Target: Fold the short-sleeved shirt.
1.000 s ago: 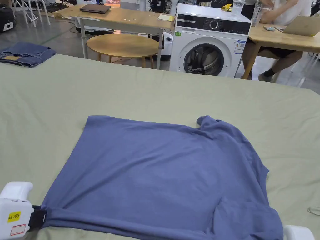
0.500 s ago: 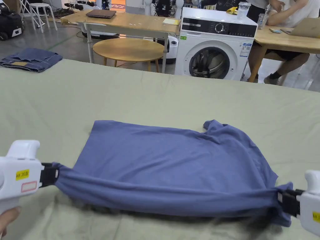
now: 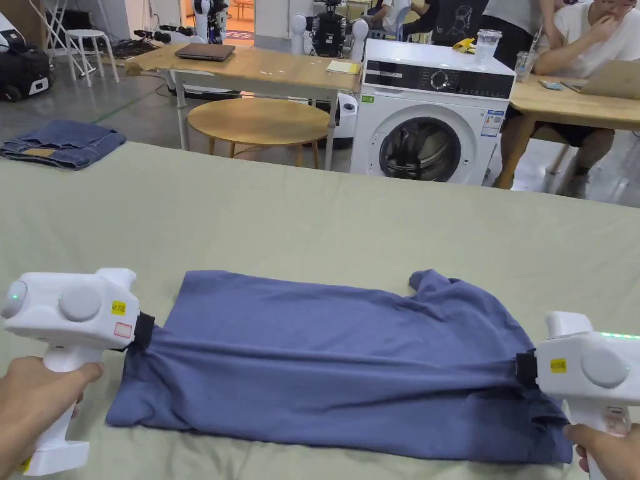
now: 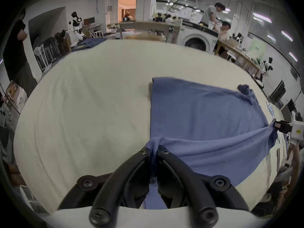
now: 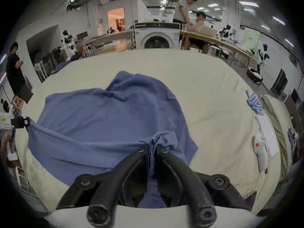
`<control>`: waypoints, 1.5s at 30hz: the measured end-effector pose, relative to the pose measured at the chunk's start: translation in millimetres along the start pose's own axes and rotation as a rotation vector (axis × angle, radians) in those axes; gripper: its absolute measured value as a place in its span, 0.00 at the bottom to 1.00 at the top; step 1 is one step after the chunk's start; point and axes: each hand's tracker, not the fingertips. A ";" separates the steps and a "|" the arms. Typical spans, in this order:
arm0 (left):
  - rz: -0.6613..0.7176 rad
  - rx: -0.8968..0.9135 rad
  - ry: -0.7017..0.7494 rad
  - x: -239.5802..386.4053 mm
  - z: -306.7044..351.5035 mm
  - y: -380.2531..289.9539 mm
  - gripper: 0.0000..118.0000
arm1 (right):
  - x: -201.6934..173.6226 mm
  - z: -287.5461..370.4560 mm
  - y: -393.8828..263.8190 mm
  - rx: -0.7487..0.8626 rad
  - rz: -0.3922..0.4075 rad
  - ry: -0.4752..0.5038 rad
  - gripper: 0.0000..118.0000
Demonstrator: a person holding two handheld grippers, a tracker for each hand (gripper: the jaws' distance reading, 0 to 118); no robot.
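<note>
A blue short-sleeved shirt (image 3: 337, 350) lies on the pale green table cover (image 3: 312, 212), its near edge lifted and doubled over toward the far side. My left gripper (image 3: 149, 330) is shut on the shirt's left near corner (image 4: 153, 146). On the right, my right gripper (image 3: 522, 370) is shut on the bunched cloth (image 5: 153, 142) of the other near corner. The cloth is stretched taut between them. A sleeve (image 3: 431, 281) pokes up at the far right of the shirt. Each gripper view also shows the other gripper, right (image 4: 278, 126) and left (image 5: 24, 122), gripping the cloth.
Folded denim (image 3: 59, 144) rests at the table's far left corner. Beyond the table stand a washing machine (image 3: 431, 112), a round wooden table (image 3: 259, 122) and desks with people. Small blue and white items (image 5: 256, 106) lie at the table's right edge.
Both grippers have lifted the shirt's near edge and carried it away from me, over the body of the shirt. The head camera has tilted up a little.
</note>
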 end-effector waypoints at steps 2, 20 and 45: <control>-0.011 -0.021 0.006 1.7 -13.6 -1.0 0.01 | -0.1 -10.9 -0.4 -0.016 0.000 -0.004 0.08; -0.020 0.396 -0.150 45.1 76.7 -46.7 0.41 | -50.2 92.3 -40.1 0.477 -0.046 -0.028 0.49; 0.118 0.013 -0.113 -4.8 38.8 -72.8 0.30 | -95.2 107.3 -109.0 0.487 -0.023 0.006 0.00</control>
